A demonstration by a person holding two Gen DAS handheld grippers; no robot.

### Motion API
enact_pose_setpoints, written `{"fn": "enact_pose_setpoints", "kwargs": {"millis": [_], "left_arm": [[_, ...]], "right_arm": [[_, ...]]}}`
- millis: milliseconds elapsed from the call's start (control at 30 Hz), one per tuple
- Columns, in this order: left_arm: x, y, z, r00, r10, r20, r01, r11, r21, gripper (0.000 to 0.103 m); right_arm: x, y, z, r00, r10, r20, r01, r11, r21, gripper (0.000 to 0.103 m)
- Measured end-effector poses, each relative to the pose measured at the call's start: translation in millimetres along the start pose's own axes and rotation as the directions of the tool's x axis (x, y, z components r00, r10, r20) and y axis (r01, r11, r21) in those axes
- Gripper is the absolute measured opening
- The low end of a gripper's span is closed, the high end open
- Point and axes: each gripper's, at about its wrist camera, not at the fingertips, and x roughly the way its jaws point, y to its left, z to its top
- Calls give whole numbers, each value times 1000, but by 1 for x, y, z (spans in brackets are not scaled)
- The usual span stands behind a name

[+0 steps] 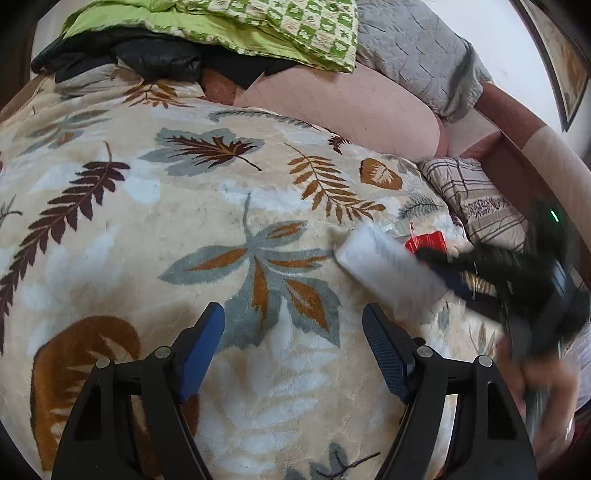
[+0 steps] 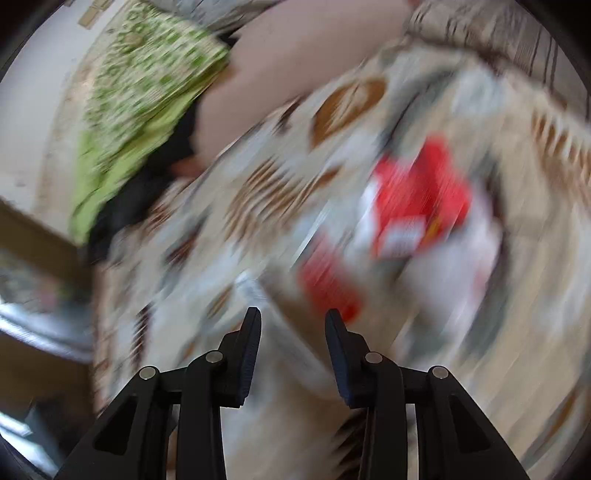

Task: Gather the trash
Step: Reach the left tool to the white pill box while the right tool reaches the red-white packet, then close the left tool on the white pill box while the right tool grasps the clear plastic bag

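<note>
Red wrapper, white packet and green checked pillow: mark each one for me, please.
red wrapper (image 1: pixel 428 240), left wrist view, on its visible red face.
white packet (image 1: pixel 388 267), left wrist view, middle of its flat top.
green checked pillow (image 1: pixel 295 26), left wrist view, on the patterned cover.

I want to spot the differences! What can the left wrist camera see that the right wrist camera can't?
Only the left wrist view shows the grey quilted pillow, the striped pillow, a blurry hand holding the right claw, and a white wrapper lying flat near it. Only the right wrist view, very blurred, shows a brown strip of furniture at its left edge. Both show the leaf blanket, the green patterned cloth, the red trash and an open claw, the left claw empty.
</note>
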Motion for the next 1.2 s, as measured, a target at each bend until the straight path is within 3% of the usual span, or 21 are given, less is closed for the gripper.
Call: {"fn": "enact_pose_setpoints", "kwargs": {"millis": [67, 133, 233, 300, 433, 600, 667, 700, 800, 900, 967, 1000, 1067, 1200], "left_arm": [[0, -2, -1, 1000, -10, 1, 10, 1000, -2, 76], [1, -6, -2, 1000, -20, -5, 20, 1000, 11, 76], [4, -13, -6, 997, -72, -33, 73, 997, 25, 76], [5, -14, -8, 995, -91, -48, 92, 996, 17, 76], [17, -11, -8, 990, -110, -87, 106, 993, -47, 76], [46, -20, -3, 978, -109, -176, 86, 987, -132, 76], [59, -40, -1, 977, -73, -203, 55, 994, -96, 78], [67, -50, 0, 975, -44, -216, 30, 997, -67, 83], [94, -73, 1, 966, 68, -251, -73, 997, -11, 84], [105, -89, -2, 962, 184, -203, -172, 982, 76, 84], [105, -92, -7, 962, 220, -164, -202, 972, 120, 74], [104, -91, -9, 962, 232, -144, -212, 967, 138, 67], [98, -85, -10, 972, 202, -123, -181, 970, 164, 63], [82, -67, -10, 978, 167, -129, -140, 971, 191, 54]], "right_arm": [[-11, 1, -23, 995, 97, -6, -96, 995, 33, 39], [-33, -8, -33, 989, 120, 82, -126, 989, 76, 39], [-72, -33, -45, 964, -14, 267, -22, 991, 131, 41], [-78, -47, -48, 956, -70, 284, 25, 987, 159, 41], [-84, -75, -53, 943, -101, 318, 27, 973, 227, 41], [-92, -94, -45, 938, -71, 339, -26, 962, 272, 41], [-98, -102, -41, 933, -87, 349, -19, 957, 288, 41], [-101, -106, -40, 929, -103, 356, -10, 954, 300, 41], [-102, -116, -37, 928, -97, 361, -34, 939, 341, 45], [-103, -123, -34, 926, -95, 365, -47, 931, 362, 56], [-103, -123, -29, 922, -105, 372, -37, 933, 357, 60], [-101, -121, -25, 922, -113, 369, -24, 937, 347, 62], [-90, -115, -14, 928, -142, 346, 28, 948, 316, 63], [-64, -112, -1, 946, -149, 289, 58, 952, 300, 63]]}}
